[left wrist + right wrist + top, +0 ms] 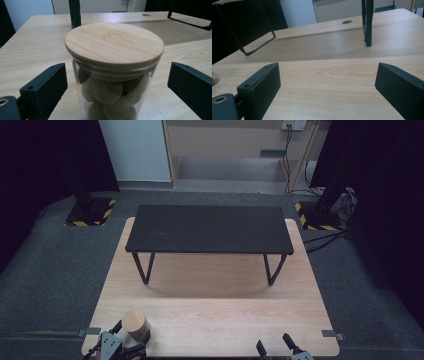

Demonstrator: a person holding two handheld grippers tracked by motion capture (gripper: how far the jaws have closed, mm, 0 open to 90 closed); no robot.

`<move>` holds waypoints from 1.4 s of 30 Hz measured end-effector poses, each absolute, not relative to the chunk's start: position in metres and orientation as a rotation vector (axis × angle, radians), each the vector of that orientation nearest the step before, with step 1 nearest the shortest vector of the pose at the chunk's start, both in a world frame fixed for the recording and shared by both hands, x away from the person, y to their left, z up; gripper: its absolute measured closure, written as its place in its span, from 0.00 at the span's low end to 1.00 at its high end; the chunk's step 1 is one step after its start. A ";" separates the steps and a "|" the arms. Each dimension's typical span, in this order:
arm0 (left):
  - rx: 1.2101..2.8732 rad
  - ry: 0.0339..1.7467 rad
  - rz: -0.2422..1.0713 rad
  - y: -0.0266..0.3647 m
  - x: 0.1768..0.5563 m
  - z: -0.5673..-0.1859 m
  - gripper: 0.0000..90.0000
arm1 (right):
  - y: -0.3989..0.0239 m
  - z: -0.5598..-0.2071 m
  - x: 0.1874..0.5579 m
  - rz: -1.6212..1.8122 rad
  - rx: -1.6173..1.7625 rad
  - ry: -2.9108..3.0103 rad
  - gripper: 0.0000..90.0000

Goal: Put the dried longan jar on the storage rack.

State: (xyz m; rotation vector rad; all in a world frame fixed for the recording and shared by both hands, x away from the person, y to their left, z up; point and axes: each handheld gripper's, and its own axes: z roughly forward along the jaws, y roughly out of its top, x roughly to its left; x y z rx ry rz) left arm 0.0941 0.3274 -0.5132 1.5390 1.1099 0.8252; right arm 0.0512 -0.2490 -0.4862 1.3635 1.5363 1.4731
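A glass jar (112,92) with a round bamboo lid (134,321) stands near the table's front left corner. It holds several brown wooden balls (107,91). My left gripper (132,334) is open, with its black jaws on either side of the jar and a gap between each jaw and the glass. My right gripper (275,344) is open at the front right edge, nothing between its jaws (327,87).
A black low shelf (207,227) on thin metal legs (143,267) stands across the far half of the light wooden table (215,315). Dark carpet surrounds the table, with stands and cables at the back.
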 end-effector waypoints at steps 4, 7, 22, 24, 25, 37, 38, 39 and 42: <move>1.550 1.111 0.816 0.327 0.099 -0.513 0.02 | -0.249 -0.486 0.050 1.468 1.369 1.532 0.07; 1.553 1.108 0.814 0.326 0.101 -0.513 0.03 | -0.250 -0.486 0.050 1.464 1.373 1.532 0.07; 1.549 1.099 0.820 0.327 0.102 -0.513 0.16 | -0.251 -0.487 0.049 1.460 1.374 1.532 0.07; 1.552 1.096 0.823 0.329 0.103 -0.513 0.24 | -0.251 -0.487 0.049 1.461 1.374 1.531 0.07; 1.554 1.095 0.815 0.330 0.104 -0.513 0.26 | -0.251 -0.487 0.049 1.462 1.375 1.531 0.07; 1.540 1.076 0.754 0.334 0.100 -0.475 0.27 | -0.250 -0.484 0.047 1.472 1.359 1.522 0.07; 1.533 1.070 0.752 0.335 0.100 -0.469 0.27 | -0.250 -0.483 0.047 1.474 1.356 1.520 0.07; 1.529 1.064 0.752 0.335 0.100 -0.461 0.27 | -0.250 -0.483 0.047 1.479 1.355 1.518 0.07; 1.525 1.041 0.763 0.335 0.101 -0.438 0.27 | -0.251 -0.482 0.046 1.491 1.351 1.509 0.07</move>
